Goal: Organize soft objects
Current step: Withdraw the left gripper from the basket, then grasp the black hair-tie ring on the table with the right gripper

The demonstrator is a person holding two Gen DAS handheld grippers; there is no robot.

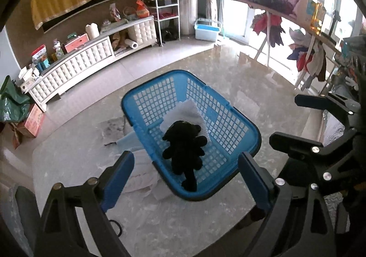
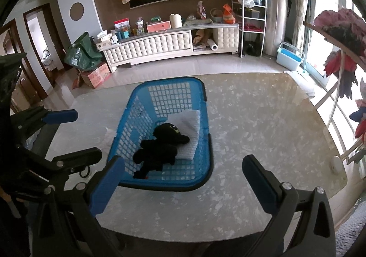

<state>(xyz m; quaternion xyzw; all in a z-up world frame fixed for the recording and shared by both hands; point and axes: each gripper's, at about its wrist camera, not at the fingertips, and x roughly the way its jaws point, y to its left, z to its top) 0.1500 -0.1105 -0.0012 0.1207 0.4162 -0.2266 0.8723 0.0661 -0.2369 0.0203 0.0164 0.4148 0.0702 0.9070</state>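
A blue plastic basket (image 1: 238, 117) stands on the marble table; it also shows in the right wrist view (image 2: 141, 101). Inside lie a black plush toy (image 1: 184, 147) (image 2: 160, 147) and a folded white cloth (image 1: 183, 113) (image 2: 189, 126) under its head. My left gripper (image 1: 186, 177) is open and empty, just short of the basket's near rim. My right gripper (image 2: 183, 179) is open and empty, hovering above the table at the basket's near right corner. The right gripper also shows at the right edge of the left wrist view (image 1: 304, 119), and the left gripper at the left edge of the right wrist view (image 2: 75, 135).
The marble table (image 2: 263, 119) spreads to the right of the basket. A white cabinet (image 2: 160, 46) with clutter lines the far wall. A drying rack with clothes (image 1: 286, 12) stands by the window. A green bag and a box (image 2: 89, 62) sit on the floor.
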